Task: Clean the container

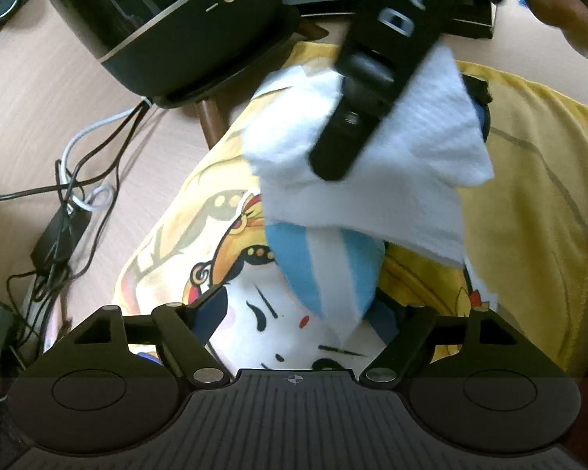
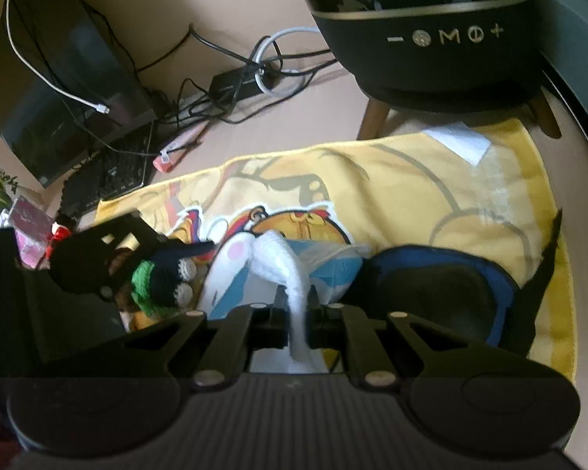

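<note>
A blue container with a white stripe (image 1: pixel 321 274) lies tilted on a yellow cartoon towel (image 1: pixel 529 196). My left gripper (image 1: pixel 309 309) stands open, its fingers spread wide on either side of the container's near end, and towel shows between the left finger and the container. From the top of the left wrist view, my right gripper (image 1: pixel 345 164) presses a white tissue (image 1: pixel 411 133) at the container's far end. In the right wrist view, the right gripper (image 2: pixel 298 313) is shut on the tissue (image 2: pixel 290 270), which reaches down to the container (image 2: pixel 231 274). The left gripper (image 2: pixel 200 248) sits at the container's left side.
A dark blue bowl-shaped piece (image 2: pixel 431 286) lies on the towel beside the container. A black appliance on wooden legs (image 2: pixel 443 39) stands at the towel's far edge. Tangled cables (image 1: pixel 66 203), a keyboard (image 2: pixel 109 172) and a green and black knitted object (image 2: pixel 153 282) lie to the left. A hand (image 1: pixel 560 8) shows at top right.
</note>
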`<state>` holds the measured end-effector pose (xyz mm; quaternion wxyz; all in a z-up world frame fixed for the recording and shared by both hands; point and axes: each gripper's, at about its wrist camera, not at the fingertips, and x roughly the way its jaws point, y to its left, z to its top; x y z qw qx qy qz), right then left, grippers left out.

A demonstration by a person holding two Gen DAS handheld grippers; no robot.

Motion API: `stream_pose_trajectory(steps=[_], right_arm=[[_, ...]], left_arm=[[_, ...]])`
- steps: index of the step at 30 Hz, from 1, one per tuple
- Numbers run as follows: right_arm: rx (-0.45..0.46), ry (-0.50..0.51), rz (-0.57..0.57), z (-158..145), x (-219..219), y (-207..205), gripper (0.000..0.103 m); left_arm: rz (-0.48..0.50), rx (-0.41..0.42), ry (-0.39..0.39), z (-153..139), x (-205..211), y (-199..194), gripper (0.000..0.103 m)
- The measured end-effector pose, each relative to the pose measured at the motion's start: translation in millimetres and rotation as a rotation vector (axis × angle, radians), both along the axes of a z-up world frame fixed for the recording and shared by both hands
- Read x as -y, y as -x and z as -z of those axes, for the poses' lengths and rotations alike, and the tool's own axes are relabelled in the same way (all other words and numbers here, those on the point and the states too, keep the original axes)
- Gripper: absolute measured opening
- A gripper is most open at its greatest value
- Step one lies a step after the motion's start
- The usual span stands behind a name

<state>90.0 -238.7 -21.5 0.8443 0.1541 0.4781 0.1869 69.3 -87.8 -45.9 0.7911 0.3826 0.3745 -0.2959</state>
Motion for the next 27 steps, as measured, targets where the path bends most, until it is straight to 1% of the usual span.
stream_pose_trajectory(steps=[2, 4, 7, 11, 14, 15, 17, 19, 21, 24, 27], right_arm=[[-0.008, -0.001, -0.001, 2.6, -0.2, 1.9, 0.008], [-0.007, -0.01, -0.009, 3.3, -1.4, 3.1, 0.008], [0.017, -0.041, -0.013, 0.8, 1.1, 4.6, 0.008], [0.077, -0.116, 0.032, -11.6, 28.3, 6.0, 0.008], [0.108, -0.149, 0.095, -23.3, 57.3, 9.0, 0.008], [0.12, -0.134, 0.111, -27.0, 64.9, 11.4, 0.008], [0.145, -0.097, 0.141, -34.4, 79.6, 16.4, 0.007], [0.172, -0.043, 0.165, -39.3, 90.7, 22.7, 0.007], [0.188, -0.007, 0.187, -41.3, 99.7, 28.3, 0.007], [0.173, -0.009, 0.217, -36.0, 112.3, 31.4, 0.008], [0.151, -0.009, 0.226, -27.7, 118.2, 30.3, 0.008]], left_arm=[[0.002, 0.0, 0.002, -2.6, 0.9, 1.4, 0.085], [0.005, 0.004, 0.002, -5.4, 2.2, 2.0, 0.089], [0.009, 0.008, -0.006, -12.2, -1.4, 3.8, 0.089], [-0.036, 0.024, 0.017, -33.2, -22.2, 4.6, 0.09], [-0.036, 0.076, 0.028, -52.7, -29.6, 8.9, 0.093], [-0.021, 0.099, 0.028, -58.3, -28.1, 12.2, 0.093], [0.004, 0.13, 0.038, -63.3, -20.1, 10.2, 0.093], [0.027, 0.125, 0.066, -65.7, -5.6, 13.0, 0.094], [0.07, 0.11, 0.074, -63.0, 14.5, 14.0, 0.094], [0.133, 0.088, 0.088, -57.7, 44.7, 14.8, 0.094], [0.191, 0.063, 0.091, -46.0, 71.8, 10.1, 0.098]])
